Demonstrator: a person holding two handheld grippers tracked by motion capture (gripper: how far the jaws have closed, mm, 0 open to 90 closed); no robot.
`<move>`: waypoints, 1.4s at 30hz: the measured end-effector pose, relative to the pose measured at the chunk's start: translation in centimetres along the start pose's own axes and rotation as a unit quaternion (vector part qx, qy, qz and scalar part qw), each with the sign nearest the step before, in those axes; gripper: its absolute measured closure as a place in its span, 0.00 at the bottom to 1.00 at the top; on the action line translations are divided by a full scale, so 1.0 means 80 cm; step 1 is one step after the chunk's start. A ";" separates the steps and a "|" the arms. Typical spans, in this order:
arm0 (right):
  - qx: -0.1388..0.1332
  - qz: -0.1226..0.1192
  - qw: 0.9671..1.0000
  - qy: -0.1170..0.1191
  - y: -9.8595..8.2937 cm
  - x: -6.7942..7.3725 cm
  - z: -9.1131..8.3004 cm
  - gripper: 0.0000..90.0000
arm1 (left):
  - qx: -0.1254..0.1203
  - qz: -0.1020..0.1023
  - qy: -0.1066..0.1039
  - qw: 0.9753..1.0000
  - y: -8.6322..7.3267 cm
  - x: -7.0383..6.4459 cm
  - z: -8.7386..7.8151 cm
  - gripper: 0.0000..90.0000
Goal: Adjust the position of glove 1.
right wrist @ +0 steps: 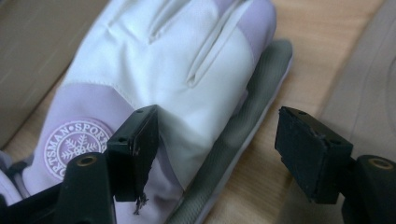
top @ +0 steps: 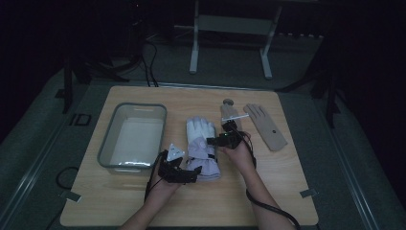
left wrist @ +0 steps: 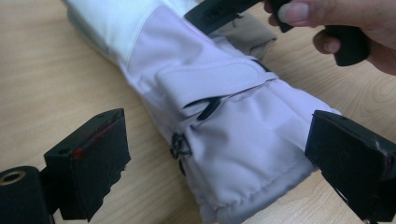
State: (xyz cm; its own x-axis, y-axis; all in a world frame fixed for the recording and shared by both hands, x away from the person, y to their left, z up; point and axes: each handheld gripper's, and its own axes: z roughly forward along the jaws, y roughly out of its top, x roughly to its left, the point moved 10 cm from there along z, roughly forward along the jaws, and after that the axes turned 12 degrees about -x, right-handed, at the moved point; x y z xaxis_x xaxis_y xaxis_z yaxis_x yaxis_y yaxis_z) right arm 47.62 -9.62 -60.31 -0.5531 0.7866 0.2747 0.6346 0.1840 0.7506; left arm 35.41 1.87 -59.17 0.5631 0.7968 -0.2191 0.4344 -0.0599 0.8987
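A white-and-lilac ski glove [top: 203, 148] lies flat at the centre of the high view, cuff toward the bottom edge, fingers toward the top. The left gripper [top: 178, 170] sits at the cuff, lower centre; in the left gripper view its jaws stand wide apart on either side of the gathered cuff [left wrist: 254, 186], touching nothing. The right gripper [top: 225, 139] rests at the glove's right edge; in the right gripper view its jaws are also apart, one over the lilac panel beside the round snowflake badge [right wrist: 77, 144], the other over bare wooden table [right wrist: 322, 42], with the grey palm edge [right wrist: 243, 126] between them. Neither tool holds anything. A clear plastic bin [top: 107, 139] stands left of centre; a beige hand-shaped form [top: 266, 125] lies toward the right.

To grasp well, each pair of jaws should probably lower until the pads bracket the full fabric thickness, then close squarely: the left on the cuff hem below the strap [left wrist: 215, 77], the right on the side seam. Pinching only the top layer risks slippage.
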 end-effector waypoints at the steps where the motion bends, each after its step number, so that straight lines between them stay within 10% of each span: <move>1: 0.007 0.001 1.000 0.004 -0.005 -0.002 0.001 0.34 | -0.001 -0.009 -0.006 1.000 0.000 0.000 -0.001 0.07; 12: 0.032 0.026 0.999 0.029 -0.022 -0.002 0.004 0.41 | -0.009 -0.023 -0.007 1.000 0.036 0.013 -0.004 0.19; 17: 0.039 0.029 0.998 0.043 -0.024 0.000 0.005 0.49 | 0.044 -0.034 0.006 0.998 0.011 0.014 0.021 0.19; 26: 0.052 0.048 0.995 0.067 -0.032 0.010 0.006 0.61 | 0.087 -0.080 -0.033 0.992 -0.033 0.020 0.037 0.20; 28: 0.052 0.056 0.994 0.073 -0.033 0.015 0.008 0.63 | 0.093 -0.087 -0.062 0.990 -0.033 0.013 0.037 0.33; 35: 0.053 0.057 0.994 0.075 -0.030 0.024 0.008 0.83 | 0.089 -0.065 -0.062 0.992 -0.029 0.012 0.029 0.68; 42: 0.034 0.048 0.997 0.059 -0.025 0.029 0.001 0.87 | 0.084 -0.063 -0.059 0.993 -0.022 0.006 0.025 0.80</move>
State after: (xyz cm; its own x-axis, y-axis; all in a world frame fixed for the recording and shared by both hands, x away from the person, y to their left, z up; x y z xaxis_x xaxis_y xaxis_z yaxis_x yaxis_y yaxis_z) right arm 45.10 -8.10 -61.22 -0.5449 0.7286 0.4150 0.7205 0.1536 0.6762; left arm 36.30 1.16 -61.59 0.5702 0.7295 -0.3777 0.6120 -0.0704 0.7877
